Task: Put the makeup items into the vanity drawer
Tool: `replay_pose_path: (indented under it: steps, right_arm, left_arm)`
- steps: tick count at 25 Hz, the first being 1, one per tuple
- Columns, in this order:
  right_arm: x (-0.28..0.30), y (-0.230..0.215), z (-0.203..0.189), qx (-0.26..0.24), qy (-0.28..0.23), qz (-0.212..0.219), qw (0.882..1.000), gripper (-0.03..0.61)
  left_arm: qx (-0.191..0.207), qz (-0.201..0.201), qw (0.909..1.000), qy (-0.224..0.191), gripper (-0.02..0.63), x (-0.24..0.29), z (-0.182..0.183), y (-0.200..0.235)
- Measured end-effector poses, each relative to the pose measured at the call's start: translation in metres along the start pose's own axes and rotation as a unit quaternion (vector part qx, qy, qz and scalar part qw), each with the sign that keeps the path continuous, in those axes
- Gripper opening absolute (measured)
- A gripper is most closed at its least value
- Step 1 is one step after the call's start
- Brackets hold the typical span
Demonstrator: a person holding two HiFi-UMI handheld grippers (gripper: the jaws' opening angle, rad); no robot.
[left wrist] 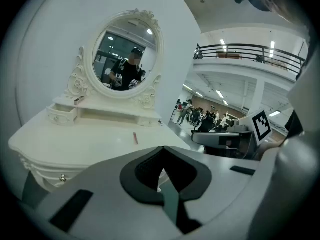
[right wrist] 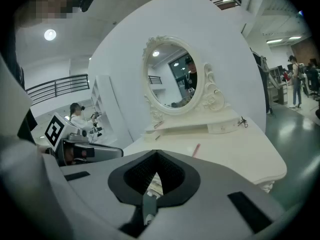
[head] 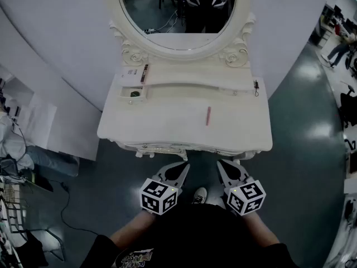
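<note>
a. head view. a white vanity stands against a pale curved wall, with an oval mirror (head: 167,21) above a raised shelf (head: 195,74) and a broad counter (head: 167,124) in front. a pink stick (head: 208,116) lies alone on the bare counter, right of centre, near the shelf and well apart from both tools. at the shelf's left end a small drawer (head: 125,94) stands pulled out, with a dark round item (head: 134,93) inside. just behind it, a white card (head: 131,72) and a dark stick (head: 144,73) lie on the shelf top. a small black item (head: 256,86) sits at the shelf's right end. the left tool (head: 186,166) and right tool (head: 220,164) are side by side over the dark floor, short of the counter's carved front edge, which lies between them and the pink stick. a shoe (head: 199,195) shows between their marker cubes.

b. left gripper view. the left tool's jaws are clenched tip to tip on nothing. beyond them are the counter, the pink stick and the small drawer, with people in a hall further off.

c. right gripper view. the right tool's jaws likewise meet and carry nothing. the pink stick lies beyond the tips, on the open counter before the mirror.
</note>
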State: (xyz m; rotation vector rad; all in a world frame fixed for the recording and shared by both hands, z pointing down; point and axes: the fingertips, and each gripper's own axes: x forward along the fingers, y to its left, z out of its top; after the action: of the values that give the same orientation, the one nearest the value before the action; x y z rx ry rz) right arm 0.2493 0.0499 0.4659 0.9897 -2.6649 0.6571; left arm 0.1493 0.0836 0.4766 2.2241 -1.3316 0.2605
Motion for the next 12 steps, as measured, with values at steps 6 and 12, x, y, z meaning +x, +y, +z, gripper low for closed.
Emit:
replay_pose_path:
  steps: [6, 12]
  right_arm:
    - [0.0008, -0.0008, 0.0003, -0.002, 0.0, 0.002, 1.0, 0.028]
    - [-0.0004, -0.0035, 0.0049, 0.006, -0.016, -0.002, 1.0, 0.028]
  left_arm:
    - [-0.004, 0.002, 1.0, 0.0, 0.008, 0.0012, -0.0003, 0.0019]
    - [-0.002, 0.002, 1.0, 0.001, 0.008, 0.0008, -0.0007, 0.0016]
